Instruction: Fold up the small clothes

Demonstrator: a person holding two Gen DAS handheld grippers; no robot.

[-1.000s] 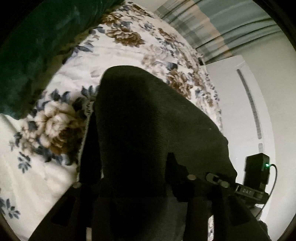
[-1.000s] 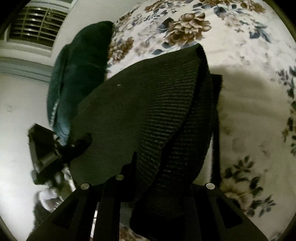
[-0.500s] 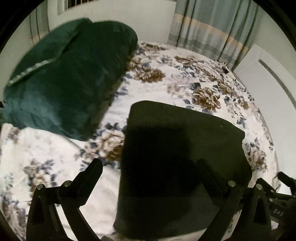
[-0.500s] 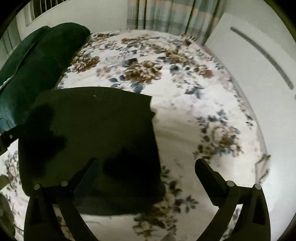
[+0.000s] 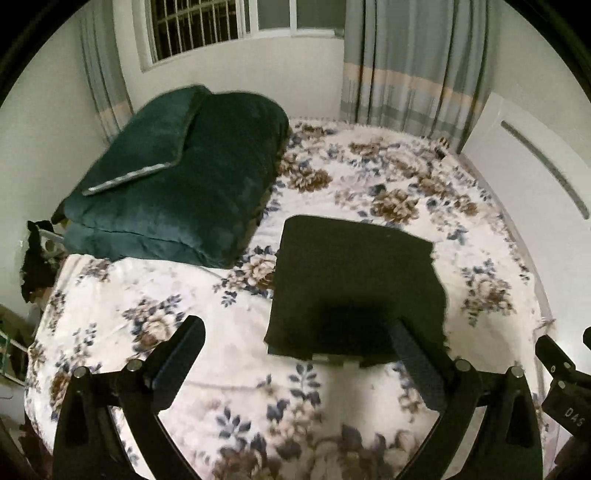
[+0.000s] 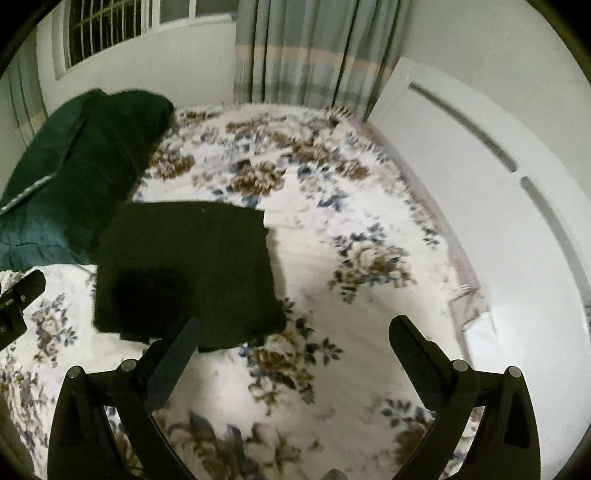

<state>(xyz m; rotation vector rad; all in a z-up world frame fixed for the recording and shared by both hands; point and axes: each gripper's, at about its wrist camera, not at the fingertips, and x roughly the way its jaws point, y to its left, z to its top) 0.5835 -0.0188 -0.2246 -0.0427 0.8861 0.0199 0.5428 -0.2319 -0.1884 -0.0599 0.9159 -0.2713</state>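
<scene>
A black knit garment (image 5: 354, 284) lies folded into a flat rectangle on the floral bedspread (image 5: 184, 295). It also shows in the right wrist view (image 6: 184, 269), left of centre. My left gripper (image 5: 295, 332) is open and empty, raised above the bed, with its right finger over the garment's near edge. My right gripper (image 6: 295, 328) is open and empty, raised to the right of the garment, with its left finger over the garment's near corner.
A folded dark green blanket (image 5: 181, 192) lies at the bed's far left, also in the right wrist view (image 6: 74, 170). A white headboard (image 6: 480, 192) runs along the right. Curtains (image 5: 413, 62) and a barred window (image 5: 192, 26) stand behind.
Both grippers opened and let go of the black garment, then pulled up and back. The garment now lies flat and folded on the bed.
</scene>
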